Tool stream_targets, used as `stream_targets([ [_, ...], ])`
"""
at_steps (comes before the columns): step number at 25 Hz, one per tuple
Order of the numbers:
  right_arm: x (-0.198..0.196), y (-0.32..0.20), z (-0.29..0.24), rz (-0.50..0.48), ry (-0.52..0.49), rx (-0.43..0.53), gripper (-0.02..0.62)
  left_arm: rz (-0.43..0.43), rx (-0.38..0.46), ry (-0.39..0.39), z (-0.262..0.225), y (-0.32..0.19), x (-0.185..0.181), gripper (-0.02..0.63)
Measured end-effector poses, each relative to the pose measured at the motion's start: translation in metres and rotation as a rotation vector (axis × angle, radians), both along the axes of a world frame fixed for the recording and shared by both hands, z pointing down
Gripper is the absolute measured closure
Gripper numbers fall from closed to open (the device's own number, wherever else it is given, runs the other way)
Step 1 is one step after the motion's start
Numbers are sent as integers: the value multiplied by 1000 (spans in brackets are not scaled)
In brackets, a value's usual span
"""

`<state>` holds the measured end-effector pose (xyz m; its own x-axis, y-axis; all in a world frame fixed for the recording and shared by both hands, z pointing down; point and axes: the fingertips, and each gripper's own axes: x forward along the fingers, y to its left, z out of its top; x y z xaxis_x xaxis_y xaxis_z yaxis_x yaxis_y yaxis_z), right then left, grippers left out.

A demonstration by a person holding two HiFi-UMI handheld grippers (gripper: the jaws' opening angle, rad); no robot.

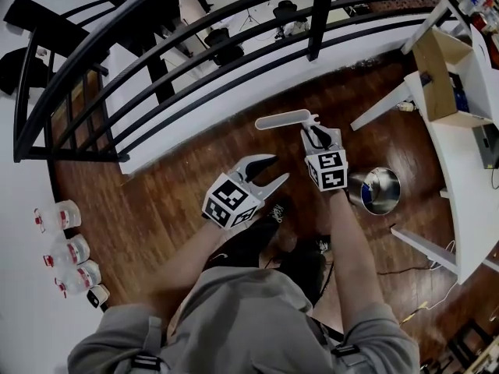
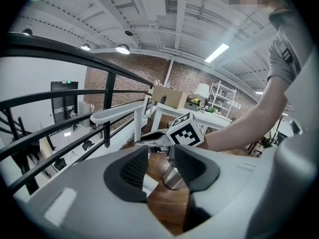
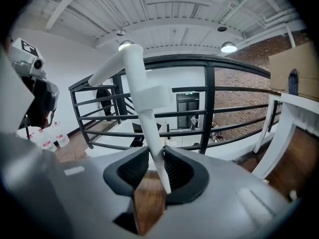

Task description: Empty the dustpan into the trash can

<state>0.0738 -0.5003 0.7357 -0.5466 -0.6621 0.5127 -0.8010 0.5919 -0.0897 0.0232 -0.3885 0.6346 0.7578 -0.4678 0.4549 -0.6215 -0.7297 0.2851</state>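
- Currently the dustpan [image 1: 285,120] is up in the air in front of the person, over the wooden floor [image 1: 179,185] near the foot of the black railing [image 1: 195,61]. It is well apart from the trash can [image 1: 376,191], so nothing looks emptied yet.
- Its thin white stem runs down between the 2 pads of the right gripper [image 1: 316,136], which are clamped on it. That grip alone carries the dustpan, and it leaves the wrist free to tip it, I judge.
- From the right gripper view the stem leans to the upper left, out past the jaws, with a blocky clip partway up. Whether any dirt sits in the pan I cannot tell.
- The trash can, a shiny metal one with its mouth uncovered, stands on the floor to the person's right, just beside a leg of the white table [image 1: 460,178]. The dustpan likely has to swing right and down to reach it.
- The left gripper [image 1: 269,171] hangs beside the right one with its jaws apart and nothing between them; through the gap show only floor and the can. It seems a spare hand.
- Clear bottles [image 1: 66,248] line the floor's left edge by the wall, out of the way.
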Motion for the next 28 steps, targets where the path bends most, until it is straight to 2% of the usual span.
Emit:
stream_targets([
  [5,-3,4,5,-2,-42,-59,493,-23,-10,5,0,0,-13,437],
  [9,4,11,-3,9,-45,-81,420,-11,-4,24,-6,1,-11,437],
  [14,29,31,-35,56,-75,-74,424,36,-7,57,-14,3,7,437],
  [17,68,40,-74,185,-111,-28,523,104,7,119,-36,3,41,476],
  [18,83,43,-91,227,-126,-6,535,134,20,142,-46,3,57,488],
  [21,122,58,-146,287,-160,62,595,233,74,195,-77,1,104,522],
  [24,157,76,-201,326,-175,145,595,323,128,235,-105,1,144,562],
  [28,212,107,-259,471,-196,234,595,408,164,275,-133,9,186,585],
])
